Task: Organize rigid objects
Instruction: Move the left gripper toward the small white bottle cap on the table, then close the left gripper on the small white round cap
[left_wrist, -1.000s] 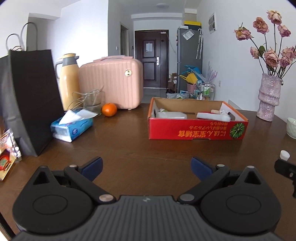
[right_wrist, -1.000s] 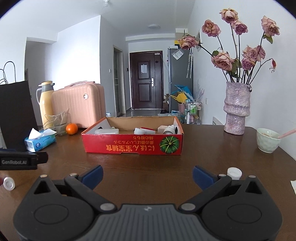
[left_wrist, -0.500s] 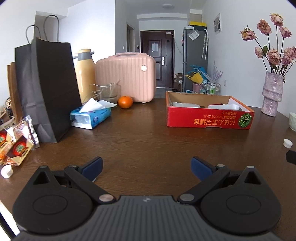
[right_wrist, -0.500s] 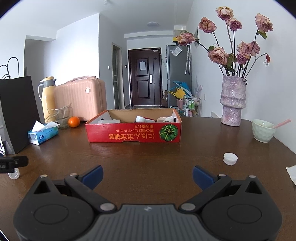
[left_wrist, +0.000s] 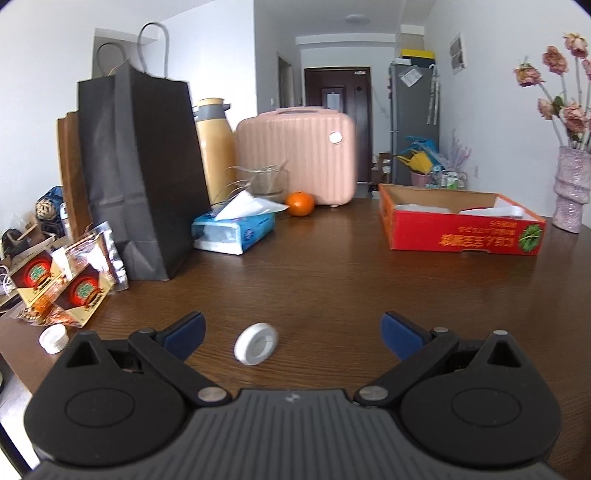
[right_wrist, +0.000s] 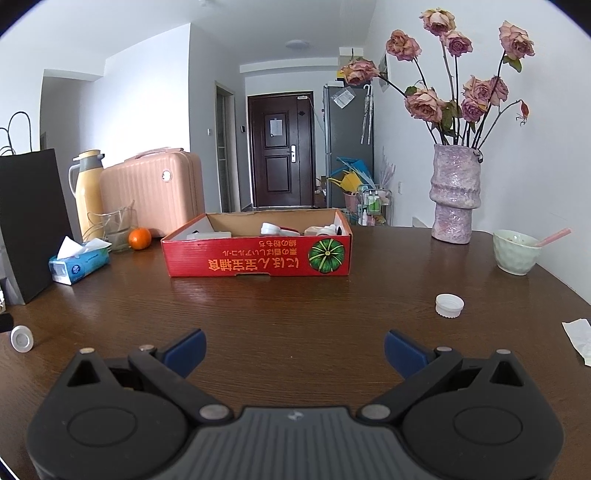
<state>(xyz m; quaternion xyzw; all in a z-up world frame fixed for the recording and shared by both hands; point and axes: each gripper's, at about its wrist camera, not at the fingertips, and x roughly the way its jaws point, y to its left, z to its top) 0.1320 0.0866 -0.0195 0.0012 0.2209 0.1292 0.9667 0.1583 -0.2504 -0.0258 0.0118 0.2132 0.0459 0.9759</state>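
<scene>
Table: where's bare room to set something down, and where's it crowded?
Bare wood spans the table between the red box, the white cap and the right gripper. Crowded: left edge, with black bag, tissue pack and snack packets.

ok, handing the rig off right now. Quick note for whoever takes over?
Left claw: open, empty, round white disc on the table between its fingers, off-centre, nearer the left one.
Right claw: open, empty, over bare table.
Red box already holds several white items.
Left: the disc, a ribbed white cap ahead-right of the right claw, another white cap by the snack packets.
</scene>
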